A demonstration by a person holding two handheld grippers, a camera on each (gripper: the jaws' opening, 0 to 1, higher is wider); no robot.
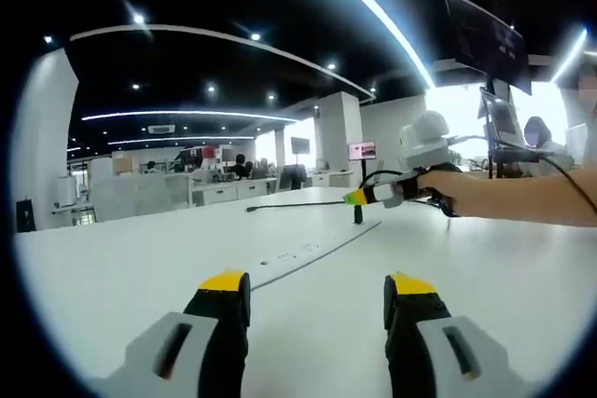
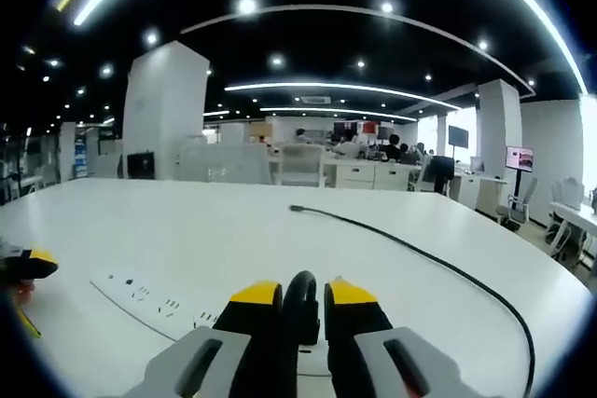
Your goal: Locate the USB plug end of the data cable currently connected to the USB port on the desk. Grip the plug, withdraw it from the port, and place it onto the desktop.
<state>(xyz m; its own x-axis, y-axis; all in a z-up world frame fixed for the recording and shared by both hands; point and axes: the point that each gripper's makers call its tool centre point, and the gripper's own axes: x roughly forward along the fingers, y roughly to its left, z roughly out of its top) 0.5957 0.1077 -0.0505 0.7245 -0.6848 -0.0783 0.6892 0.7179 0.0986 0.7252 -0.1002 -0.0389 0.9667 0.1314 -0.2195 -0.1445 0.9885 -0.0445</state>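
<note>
While my right gripper sits clamped on the dark USB plug, just above the recessed socket strip in the white desk, my left gripper hovers with jaws wide apart and nothing between them. Plug feels like a small rigid shell, light, best pinched on its flat sides close to the port. Its thin black cable trails limp across the desktop, so I judge it will drag and spring little.
</note>
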